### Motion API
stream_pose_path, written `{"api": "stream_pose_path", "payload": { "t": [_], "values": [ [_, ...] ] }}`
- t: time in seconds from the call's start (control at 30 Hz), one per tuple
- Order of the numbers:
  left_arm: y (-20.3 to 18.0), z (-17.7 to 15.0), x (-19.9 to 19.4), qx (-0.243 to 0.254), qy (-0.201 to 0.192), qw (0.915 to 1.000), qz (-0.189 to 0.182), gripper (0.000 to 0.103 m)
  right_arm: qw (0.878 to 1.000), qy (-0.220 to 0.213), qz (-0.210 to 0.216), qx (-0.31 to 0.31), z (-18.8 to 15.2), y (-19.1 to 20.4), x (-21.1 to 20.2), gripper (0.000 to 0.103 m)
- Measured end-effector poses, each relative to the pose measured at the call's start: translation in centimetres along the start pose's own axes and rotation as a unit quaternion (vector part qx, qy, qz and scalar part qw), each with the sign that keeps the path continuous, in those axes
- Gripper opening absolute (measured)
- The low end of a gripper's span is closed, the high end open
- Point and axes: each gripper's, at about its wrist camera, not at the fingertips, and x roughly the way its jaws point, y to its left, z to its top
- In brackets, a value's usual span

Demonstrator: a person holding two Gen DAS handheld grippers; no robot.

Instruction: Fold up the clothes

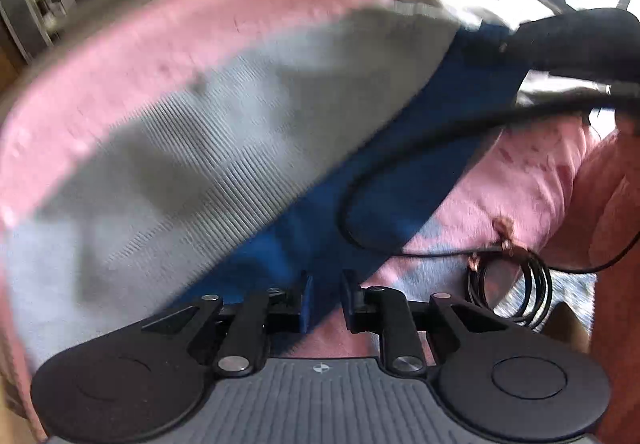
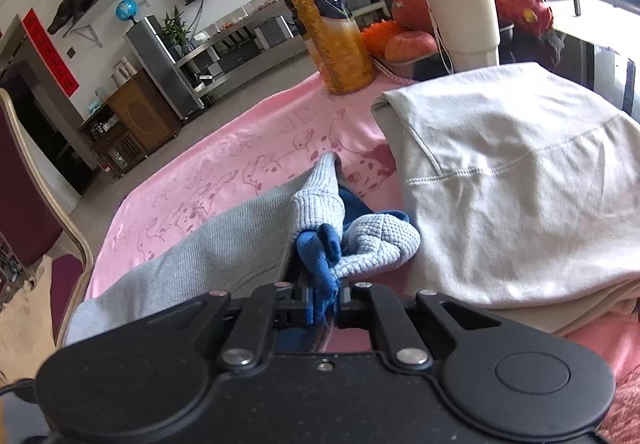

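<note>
A grey ribbed garment [image 1: 224, 132] with a blue band [image 1: 400, 172] along its edge lies spread on the pink blanket [image 1: 132, 56]; this view is blurred. My left gripper [image 1: 326, 298] is at the near end of that blue band, and the blue cloth fills the narrow gap between its jaws. In the right wrist view the same grey garment [image 2: 224, 244] is bunched up at its other end. My right gripper [image 2: 325, 302] is shut on a wad of its blue and grey cloth.
A folded cream garment [image 2: 520, 172] lies to the right on the pink blanket [image 2: 224, 164]. Behind stand an orange juice bottle [image 2: 320, 16], a white cup with a green lid [image 2: 462, 28] and fruit [image 2: 408, 40]. A chair [image 2: 28, 172] stands left. A coiled black cable [image 1: 516, 284] lies near my left gripper.
</note>
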Motion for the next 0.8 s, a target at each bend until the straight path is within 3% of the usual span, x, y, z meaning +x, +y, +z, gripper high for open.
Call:
{"api": "stream_pose_path", "payload": {
  "t": [0.07,0.17,0.3,0.47,0.63,0.7,0.8],
  "values": [
    [-0.2,-0.5,-2.4,0.011,-0.04,0.9986,0.032,0.022,1.0,0.001,0.0,0.002,0.0,-0.2,0.1,0.008],
    [0.7,-1.7,-6.2,-0.012,-0.081,0.9946,0.064,0.03,1.0,0.005,0.001,0.012,-0.1,-0.6,0.2,0.008],
    [2.0,-4.0,-10.0,-0.055,-0.098,0.9848,0.132,0.033,1.0,0.01,-0.005,0.027,0.1,-0.5,0.2,0.008],
    [5.5,-7.2,-12.9,-0.129,-0.102,0.9723,0.166,0.034,1.0,-0.002,-0.028,0.013,0.6,1.9,-0.4,0.007],
    [8.0,-9.8,-15.4,-0.187,-0.121,0.9591,0.175,0.034,0.993,-0.057,-0.047,-0.088,0.8,8.6,-2.2,0.007],
    [8.9,-10.5,-16.1,-0.206,-0.129,0.955,0.17,0.034,0.984,-0.079,-0.043,-0.151,0.5,12.6,-2.8,0.007],
    [10.2,-11.6,-16.7,-0.229,-0.14,0.9495,0.163,0.034,0.961,-0.102,-0.03,-0.255,-1.2,18.9,-2.8,0.007]
  ]
}}
